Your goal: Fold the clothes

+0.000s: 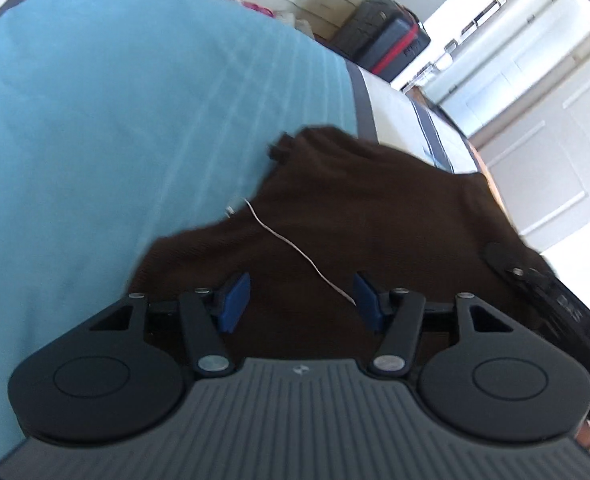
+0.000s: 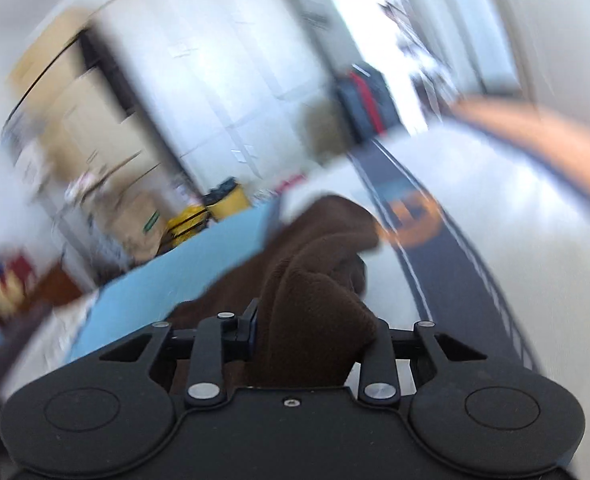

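On the blue bed cover (image 1: 115, 120) lies the brown garment (image 1: 355, 208), one end bunched toward the bed edge. Right gripper (image 2: 311, 332) pinches a thick wad of the cloth — likely to lift a corner over for a fold. Left gripper (image 1: 301, 300) hovers spread above the fabric, nothing between its pads (image 1: 235, 300) — presumably placed to pin or catch an edge.
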The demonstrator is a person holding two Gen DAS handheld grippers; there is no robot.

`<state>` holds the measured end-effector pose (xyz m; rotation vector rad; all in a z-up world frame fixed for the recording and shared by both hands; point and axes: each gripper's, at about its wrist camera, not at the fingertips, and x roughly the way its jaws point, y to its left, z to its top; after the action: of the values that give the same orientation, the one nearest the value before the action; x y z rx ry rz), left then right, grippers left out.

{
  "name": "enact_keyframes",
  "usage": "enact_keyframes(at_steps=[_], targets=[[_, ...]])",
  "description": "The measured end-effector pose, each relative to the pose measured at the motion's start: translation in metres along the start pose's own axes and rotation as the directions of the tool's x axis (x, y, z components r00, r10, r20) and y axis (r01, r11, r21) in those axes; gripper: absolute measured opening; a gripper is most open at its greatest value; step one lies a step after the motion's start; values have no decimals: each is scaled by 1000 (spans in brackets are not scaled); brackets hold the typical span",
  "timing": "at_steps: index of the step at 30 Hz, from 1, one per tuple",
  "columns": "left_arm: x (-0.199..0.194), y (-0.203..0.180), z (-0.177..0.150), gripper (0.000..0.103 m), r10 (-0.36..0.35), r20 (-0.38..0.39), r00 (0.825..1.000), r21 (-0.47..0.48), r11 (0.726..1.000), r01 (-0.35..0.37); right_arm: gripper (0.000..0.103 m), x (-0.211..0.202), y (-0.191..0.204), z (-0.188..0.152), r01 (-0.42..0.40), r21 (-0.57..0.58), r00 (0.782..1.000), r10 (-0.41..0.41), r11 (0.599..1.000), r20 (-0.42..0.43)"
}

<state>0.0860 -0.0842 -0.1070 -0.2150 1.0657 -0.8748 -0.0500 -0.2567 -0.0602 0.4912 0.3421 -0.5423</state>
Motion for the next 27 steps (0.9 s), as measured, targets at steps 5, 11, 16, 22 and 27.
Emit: enact_keyframes(at_steps=[5, 11, 16, 22, 27], targets=[[-33, 25, 19, 56, 18, 116, 993, -85, 996, -8, 35, -20, 77, 3, -7, -498, 998, 39, 867, 54], [-45, 53, 26, 56, 149, 165, 975, -165, 979, -122, 35, -32, 148, -15, -101, -683, 993, 120, 723, -19], [-49, 83, 29, 56, 85, 179, 980, -355, 935, -16, 43, -3, 191, -66, -203, -806, 979, 99, 557, -178], [-44, 100, 23, 56, 106, 137, 985, -441, 897, -35, 51, -29, 181, -65, -433, -683, 901, 266, 587, -343], [-51, 84, 26, 60, 58, 207, 977, -365, 931, 22, 66, -55, 109, -10, -623, -296, 775, 521, 724, -357]])
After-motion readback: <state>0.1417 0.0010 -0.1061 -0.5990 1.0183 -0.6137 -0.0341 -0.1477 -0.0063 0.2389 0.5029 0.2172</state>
